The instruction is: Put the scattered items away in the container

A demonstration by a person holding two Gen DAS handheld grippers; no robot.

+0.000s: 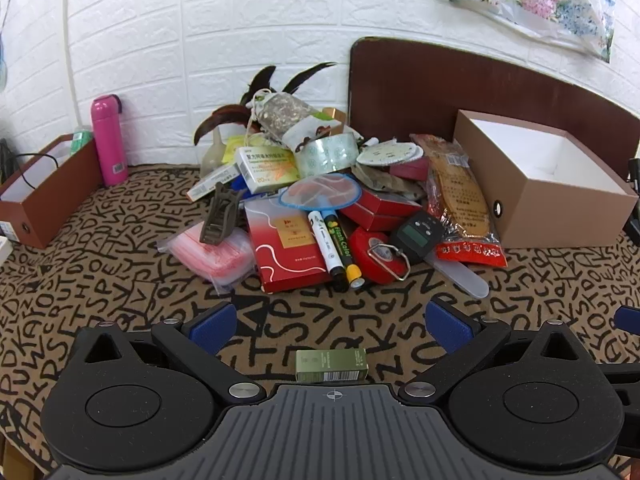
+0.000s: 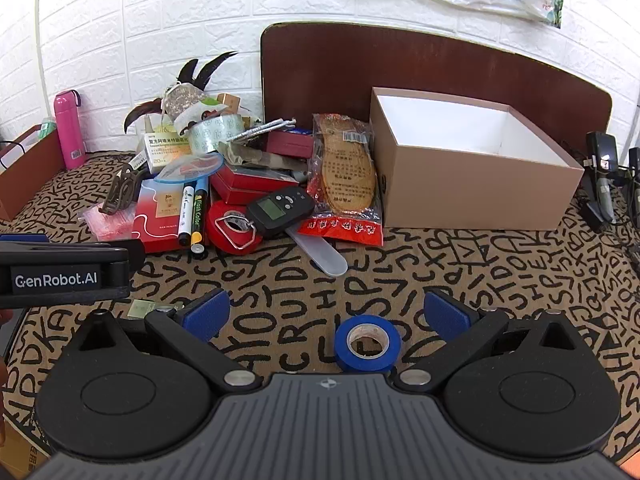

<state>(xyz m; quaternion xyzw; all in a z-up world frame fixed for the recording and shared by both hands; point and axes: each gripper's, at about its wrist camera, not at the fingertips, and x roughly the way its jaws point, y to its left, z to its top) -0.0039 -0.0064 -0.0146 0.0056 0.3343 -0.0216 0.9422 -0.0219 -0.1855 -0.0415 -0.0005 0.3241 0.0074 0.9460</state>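
A heap of small items lies on the letter-patterned cloth: a red box (image 1: pixel 289 249), two markers (image 1: pixel 334 242), a red tape roll (image 1: pixel 376 256), a black digital scale (image 1: pixel 418 236), packaged insoles (image 1: pixel 460 204) and a clear tape roll (image 1: pixel 328 154). To their right stands the open brown box (image 1: pixel 540 184) with a white inside (image 2: pixel 460 128). My left gripper (image 1: pixel 334 324) is open, above a small green box (image 1: pixel 331 365). My right gripper (image 2: pixel 326 318) is open too, with a blue tape roll (image 2: pixel 367 343) on the cloth between its fingers, untouched.
A pink bottle (image 1: pixel 108 140) and a narrow brown box (image 1: pixel 48 188) stand at the far left by the white brick wall. A dark brown board (image 2: pixel 420 64) leans behind the open box. Black devices and cables (image 2: pixel 604 176) lie at the far right. The left gripper's side (image 2: pixel 60 272) shows in the right wrist view.
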